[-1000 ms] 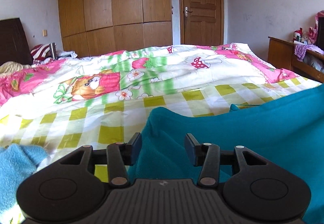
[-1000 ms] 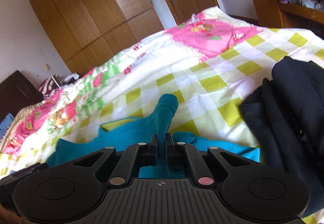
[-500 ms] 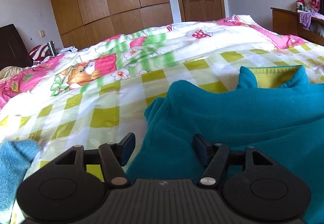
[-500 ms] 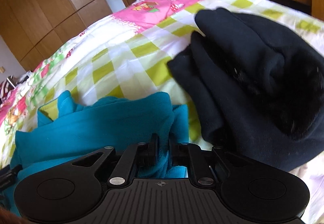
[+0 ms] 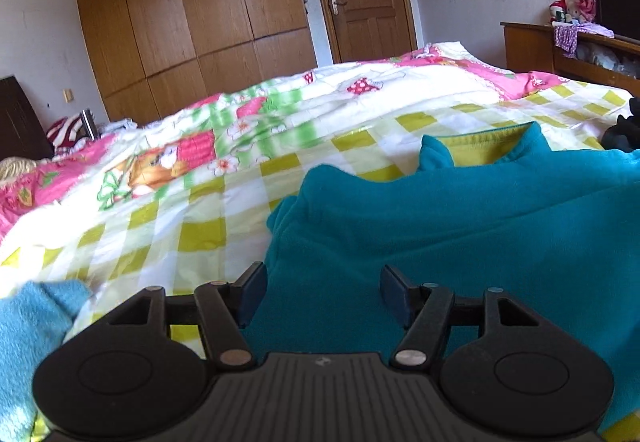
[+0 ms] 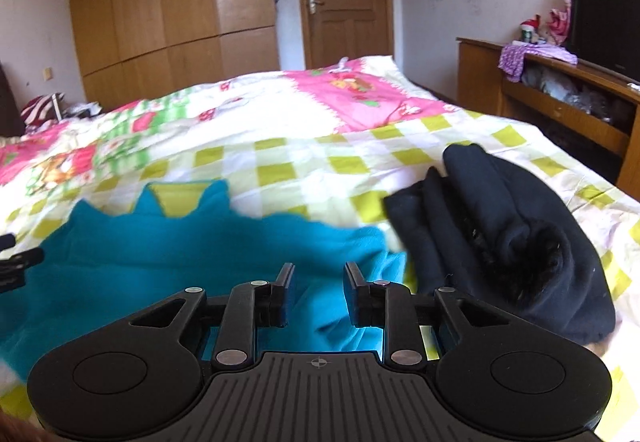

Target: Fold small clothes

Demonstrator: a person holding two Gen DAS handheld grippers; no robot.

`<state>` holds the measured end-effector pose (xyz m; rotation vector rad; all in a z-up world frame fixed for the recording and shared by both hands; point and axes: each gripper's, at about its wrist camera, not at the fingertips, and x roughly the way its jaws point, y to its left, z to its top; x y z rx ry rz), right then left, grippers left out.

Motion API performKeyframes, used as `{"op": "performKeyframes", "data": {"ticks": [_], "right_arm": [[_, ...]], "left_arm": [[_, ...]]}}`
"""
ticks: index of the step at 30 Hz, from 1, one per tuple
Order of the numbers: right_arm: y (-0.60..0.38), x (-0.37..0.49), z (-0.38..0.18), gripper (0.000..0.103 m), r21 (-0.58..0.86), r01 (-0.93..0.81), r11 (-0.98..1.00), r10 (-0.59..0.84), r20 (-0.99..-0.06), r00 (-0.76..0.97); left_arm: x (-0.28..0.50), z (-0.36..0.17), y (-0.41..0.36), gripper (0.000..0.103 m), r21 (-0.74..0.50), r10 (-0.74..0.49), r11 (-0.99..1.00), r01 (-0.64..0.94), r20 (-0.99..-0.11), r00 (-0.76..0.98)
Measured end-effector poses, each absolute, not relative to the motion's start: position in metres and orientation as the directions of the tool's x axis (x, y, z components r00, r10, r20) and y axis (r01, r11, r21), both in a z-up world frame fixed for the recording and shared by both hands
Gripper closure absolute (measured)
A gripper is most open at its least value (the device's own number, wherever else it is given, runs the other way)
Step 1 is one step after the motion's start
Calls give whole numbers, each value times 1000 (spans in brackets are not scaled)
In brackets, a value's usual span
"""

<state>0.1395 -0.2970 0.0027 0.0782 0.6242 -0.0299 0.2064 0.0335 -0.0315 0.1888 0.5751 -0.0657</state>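
My left tool is released; right tool has just been opening, nothing pinched. Teal top lies mid-frame on bed. Next: smooth fold w/ both tools, edges aligned.

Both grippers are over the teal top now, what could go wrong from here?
1. The right gripper has just been opening, with a fold of the teal top between its pads; pulling back could drag that fold loose.
2. The black garment lies right against the top's edge, so the next grab may catch it too.
3. The left gripper is open over the top's left edge; a shallow pinch might take only one layer.
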Motion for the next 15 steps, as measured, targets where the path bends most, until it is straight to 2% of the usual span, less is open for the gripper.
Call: {"op": "performKeyframes", "data": {"ticks": [4,7,10,15], "right_arm": [[-291,110,-15,75,81,14,997,44,-671,740],[-291,110,-27,73,78,37,996,30,-714,700],[-301,105,-30,73,163,90,983,61,-738,672],[-305,94,-40,73,203,85,975,107,-777,620]], "left_arm": [[200,-33,52,28,163,40,985,61,-555,831],[195,-35,63,28,167,82,986,16,-560,824],[186,-40,72,27,148,81,989,5,-572,816],[188,-69,74,30,154,80,987,36,-680,729]]}}
